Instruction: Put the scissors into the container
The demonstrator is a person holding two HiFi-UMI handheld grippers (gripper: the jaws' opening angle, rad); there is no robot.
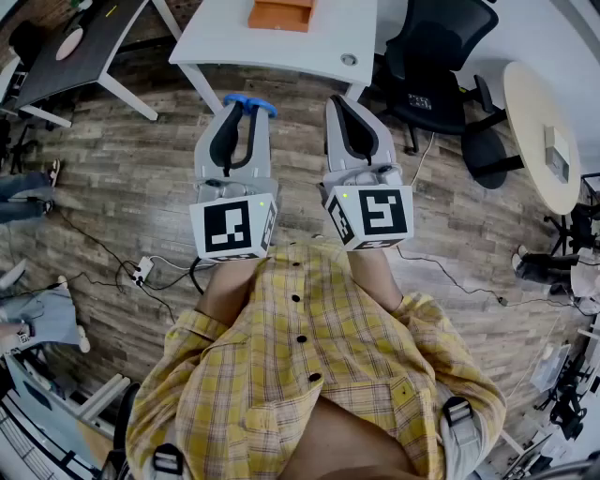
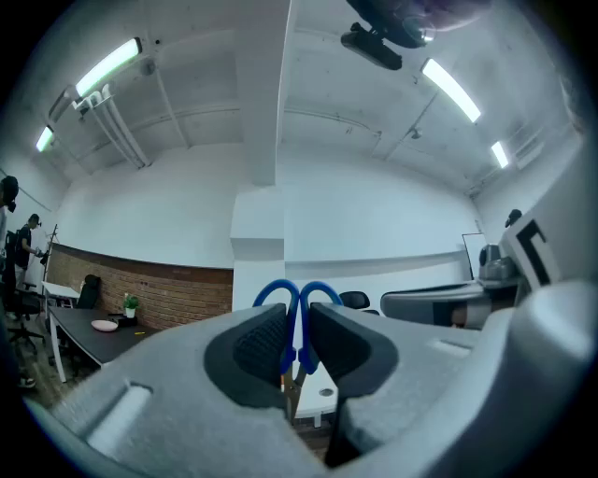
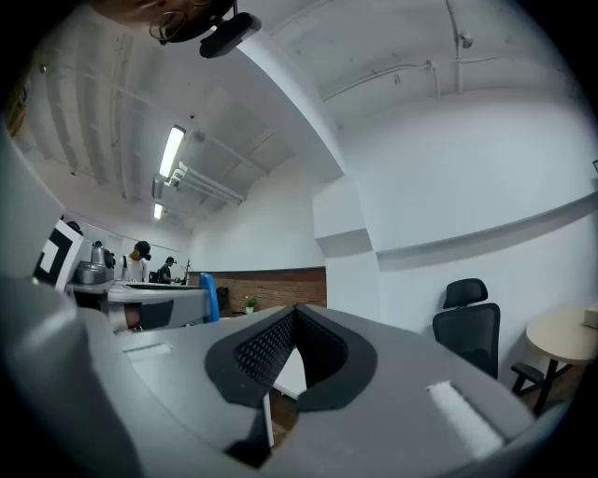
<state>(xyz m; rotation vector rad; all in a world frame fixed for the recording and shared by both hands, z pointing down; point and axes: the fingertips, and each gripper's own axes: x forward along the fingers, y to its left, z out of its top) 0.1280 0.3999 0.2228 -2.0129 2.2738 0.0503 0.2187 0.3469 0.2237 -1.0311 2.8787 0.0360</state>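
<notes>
Here, nearest the camera at the bottom of the head view, the person's yellow checked shirt (image 1: 309, 375) fills the frame, and both grippers are held out level from the chest, side by side in the middle of the picture. That looks like a carrying pose rather than a working one, since nothing lies under them but bare wooden floor (image 1: 141, 187).

The left gripper (image 1: 242, 120) is clamped on the scissors (image 1: 249, 103). In the left gripper view the two dark pads press on the blue handles just below the loops, and the loops (image 2: 297, 297) stick up past the jaw tips (image 2: 297, 341). The blades seem to hang down behind the pads, though little of them shows. Gripping at the handles probably keeps the scissors closed and lets them go into the container point first.

The right gripper (image 1: 345, 108) is squeezed together with nothing between its pads, as the right gripper view confirms (image 3: 294, 322). It seems merely to ride along, spare for now.

Further off, at the top of the head view, stands a white table (image 1: 234, 42). On its far edge, at top centre, sits an orange container (image 1: 281, 14), likely the goal. It is well apart from the scissors, so the drop is not yet near. A black office chair (image 1: 441, 66) occupies the upper right.
</notes>
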